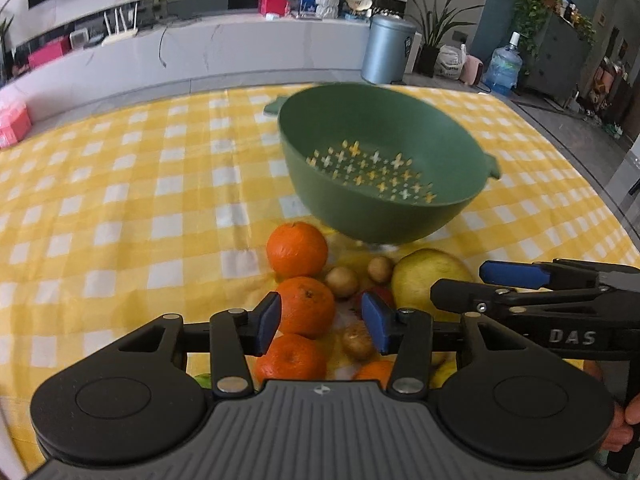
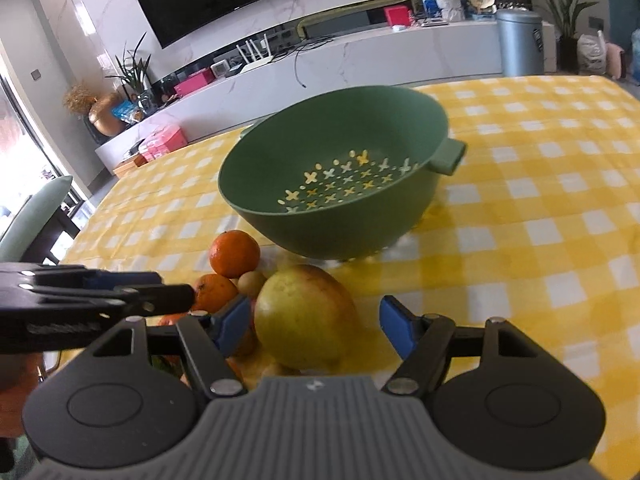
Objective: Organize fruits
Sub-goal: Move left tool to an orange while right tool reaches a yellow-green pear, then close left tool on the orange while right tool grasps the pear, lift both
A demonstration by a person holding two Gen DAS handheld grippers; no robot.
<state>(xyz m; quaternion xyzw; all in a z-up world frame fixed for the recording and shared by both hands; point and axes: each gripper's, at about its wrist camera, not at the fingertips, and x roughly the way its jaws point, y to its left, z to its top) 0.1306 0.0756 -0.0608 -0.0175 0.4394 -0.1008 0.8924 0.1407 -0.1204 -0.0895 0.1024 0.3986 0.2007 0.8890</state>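
Now, your left claw (image 1: 320,322) gapes around a round orange tangerine (image 1: 306,306); your right claw (image 2: 314,326) brackets the big yellow-green pear (image 2: 304,318), neither pinched. Centre each before squeezing. The empty green plastic colander (image 2: 336,204) sits just behind on the counter.

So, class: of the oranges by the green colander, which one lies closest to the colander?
The orange at the far end of the row, just below the colander rim. The other oranges lie nearer the left gripper.

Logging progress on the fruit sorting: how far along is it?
Nothing sorted: the green colander is empty. In hand: the left hand-held gripper brackets an orange; the right hand-held gripper brackets the yellow mango, neither gripped. All the fruit remains on the tablecloth.
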